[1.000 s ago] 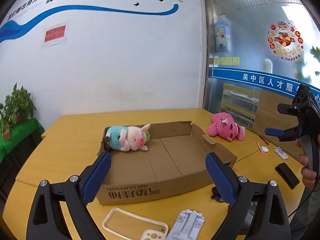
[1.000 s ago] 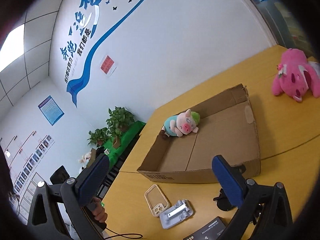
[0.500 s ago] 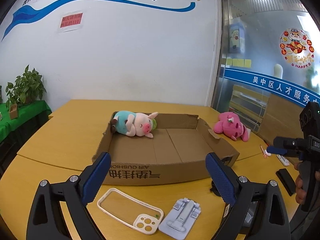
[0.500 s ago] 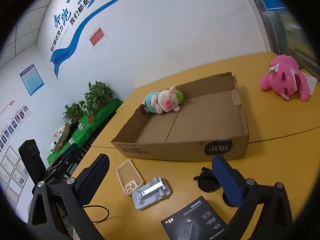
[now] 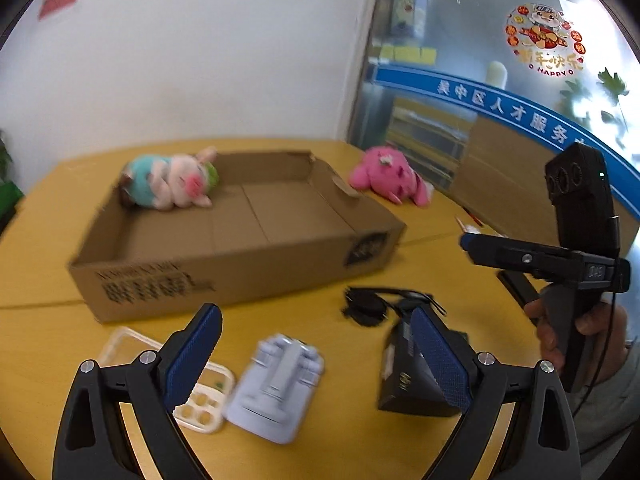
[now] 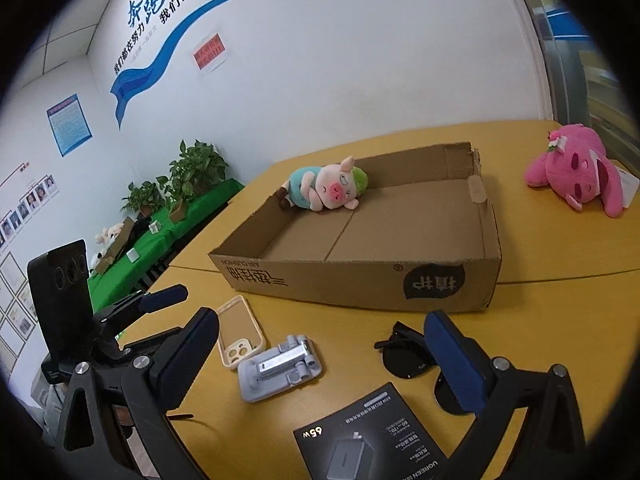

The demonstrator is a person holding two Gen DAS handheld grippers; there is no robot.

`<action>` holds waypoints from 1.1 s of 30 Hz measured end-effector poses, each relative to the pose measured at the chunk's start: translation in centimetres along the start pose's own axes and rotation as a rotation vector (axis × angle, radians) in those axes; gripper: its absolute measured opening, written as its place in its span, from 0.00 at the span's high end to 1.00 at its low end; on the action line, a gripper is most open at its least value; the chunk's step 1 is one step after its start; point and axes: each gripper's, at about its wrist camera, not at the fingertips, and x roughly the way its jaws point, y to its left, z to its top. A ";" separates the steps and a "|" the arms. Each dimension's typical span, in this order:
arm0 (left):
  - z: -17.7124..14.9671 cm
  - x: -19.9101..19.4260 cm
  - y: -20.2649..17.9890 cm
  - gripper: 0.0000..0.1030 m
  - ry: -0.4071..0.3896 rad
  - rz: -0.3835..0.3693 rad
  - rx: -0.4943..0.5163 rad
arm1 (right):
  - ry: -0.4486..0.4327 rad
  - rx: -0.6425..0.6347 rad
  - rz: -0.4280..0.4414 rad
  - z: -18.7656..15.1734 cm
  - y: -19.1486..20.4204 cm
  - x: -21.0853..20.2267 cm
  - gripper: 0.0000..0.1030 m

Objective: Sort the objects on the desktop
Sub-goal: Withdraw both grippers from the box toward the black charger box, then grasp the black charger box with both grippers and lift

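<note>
A shallow cardboard box [image 6: 372, 276] is seen lying open on the yellow surface [image 6: 560, 312], and a plush pig in a teal shirt [image 6: 324, 190] is laid on its side in the box's far left corner, against the back wall. A pink plush toy [image 6: 576, 170] is left outside the box, on the surface to its right and near the glass partition. In front of the box, a cream phone case [image 6: 240, 332] is laid flat, and a grey folding phone stand [image 6: 278, 368] is placed just beside it on its right. A pair of dark sunglasses [image 6: 404, 354] is found further right, near the box's front right corner, and a black packaging box marked 65W [image 6: 372, 440] is set nearest the cameras. The left gripper [image 5: 316, 360] is held above the stand and the case, its blue-padded fingers [image 5: 192, 354] spread wide apart with nothing between them. The right gripper [image 6: 324, 364] is likewise held open and empty, its fingers [image 6: 454, 356] framing the stand and the sunglasses. In the left wrist view the right gripper is gripped by a hand [image 5: 576, 332] at the right edge; small items behind it on the surface are blurred and cannot be made out with certainty.
</note>
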 end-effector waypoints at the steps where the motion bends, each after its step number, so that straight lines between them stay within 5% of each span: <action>1: -0.3 0.6 -0.2 0.05 0.028 -0.019 -0.014 | 0.031 0.000 -0.015 -0.4 -0.3 0.4 0.01; 3: -1.1 1.9 -0.6 0.05 0.095 -0.066 -0.035 | 0.073 -0.006 -0.036 -1.1 -0.6 1.1 0.02; 5: -1.7 2.8 -1.0 0.05 0.139 -0.093 -0.050 | 0.073 -0.019 -0.026 -2.0 -0.7 1.0 0.15; 7: -2.4 3.5 -1.6 0.05 0.171 -0.117 -0.059 | 0.087 -0.026 -0.036 -2.6 -0.8 1.2 0.75; 8: -2.6 3.7 -1.8 0.05 0.183 -0.126 -0.061 | 0.104 -0.031 -0.050 -2.9 -0.8 1.4 0.91; 9: -2.9 4.0 -2.1 0.05 0.199 -0.136 -0.060 | 0.105 -0.039 -0.050 -3.2 -0.8 1.5 0.96; 12: -3.3 4.8 -3.2 0.05 0.252 -0.170 -0.026 | 0.090 -0.070 -0.024 -3.8 -0.5 1.1 0.96; 14: -3.4 5.1 -3.7 0.05 0.259 -0.178 -0.005 | 0.090 -0.090 -0.021 -4.1 -0.3 0.8 0.78; 16: -3.3 5.7 -3.9 0.05 0.269 -0.189 -0.007 | 0.097 -0.102 -0.032 -4.2 -0.3 0.8 0.32; 22: -3.2 7.6 -3.2 0.06 0.309 -0.217 -0.064 | 0.128 -0.091 -0.036 -5.4 -1.1 -0.2 0.29; 33: -3.7 13.4 -4.6 0.08 0.445 -0.317 -0.091 | 0.326 0.000 -0.058 -11.7 -3.8 -0.5 0.28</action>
